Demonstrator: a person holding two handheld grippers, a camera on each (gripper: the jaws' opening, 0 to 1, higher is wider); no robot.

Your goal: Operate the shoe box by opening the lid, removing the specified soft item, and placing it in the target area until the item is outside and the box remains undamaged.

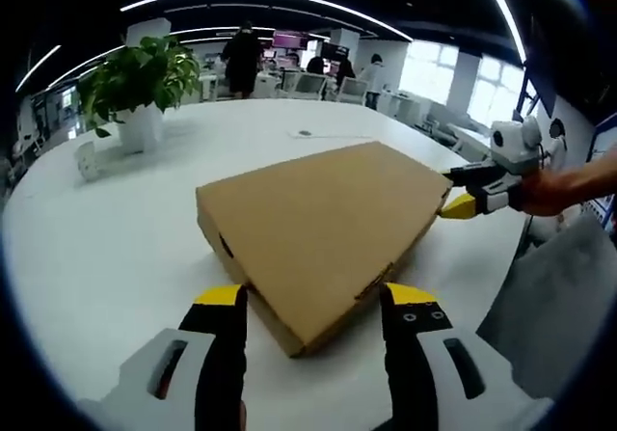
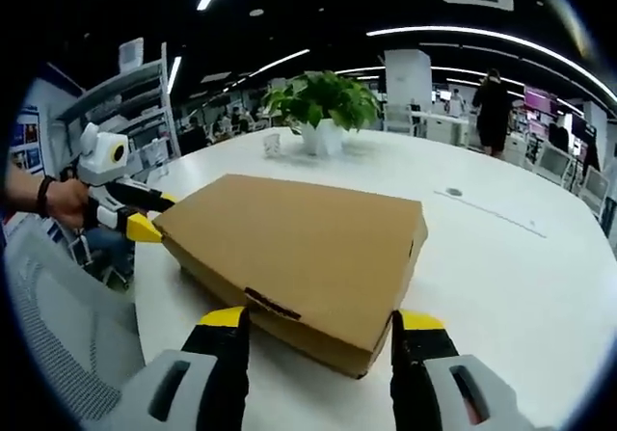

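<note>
**Two grippers flank closed shoe box**

A closed cardboard shoe box lies flat on a round white desk, a potted plant well behind it. The left hand-held gripper has its yellow-tipped jaws spread on either side of one box corner. The right hand-held gripper is likewise spread around the opposite corner, its tips reaching the box edge.

Matt brown cardboard box; smooth, glossy white table; gripper jaws seemingly hard plastic, yellow-tipped.
</note>
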